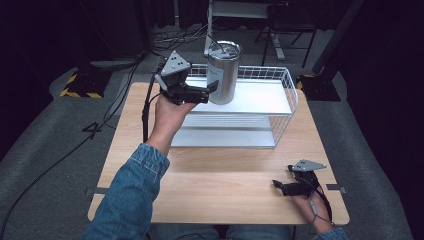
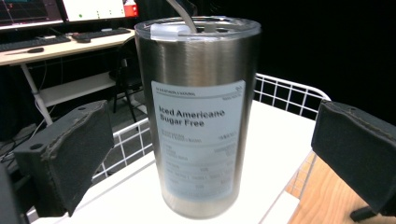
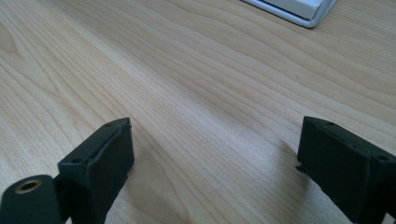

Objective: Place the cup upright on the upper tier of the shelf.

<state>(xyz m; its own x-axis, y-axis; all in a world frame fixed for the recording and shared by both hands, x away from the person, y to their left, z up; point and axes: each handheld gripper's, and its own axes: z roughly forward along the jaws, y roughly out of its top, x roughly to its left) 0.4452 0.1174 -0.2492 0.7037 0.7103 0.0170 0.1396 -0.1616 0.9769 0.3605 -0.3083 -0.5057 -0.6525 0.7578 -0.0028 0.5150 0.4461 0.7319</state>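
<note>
Two grippers are mine to mind, and the nearer one is the easy one: my right gripper (image 1: 283,186) rests low on the wooden table (image 1: 225,175) at the near right edge, jaws spread wide with nothing but bare wood grain between them in the right gripper view. I judge it idle and out of harm's way, provided I don't drag it across the wood.

Farther out, my left gripper (image 1: 207,91) is raised at the left side of the wire rack (image 1: 285,92), level with its white upper shelf (image 2: 280,140). In the left gripper view the steel tumbler (image 2: 201,116) stands upright on that shelf, centred between my two black pads (image 2: 70,149), and both pads stand clearly off its wall, so the jaws are wide and hold nothing.

My worry is the cup itself. It is tall, smooth and narrow at the foot, it seems to stand close to the shelf's near edge, and a straw pokes from its lid (image 2: 196,28). If I close unevenly, one pad will likely touch first and push it sideways or tip it. If I pinch too lightly, the polished steel and the paper label (image 2: 198,140) may slide through the pads. Liquid inside, which I cannot see, would make any tilt spill.
</note>
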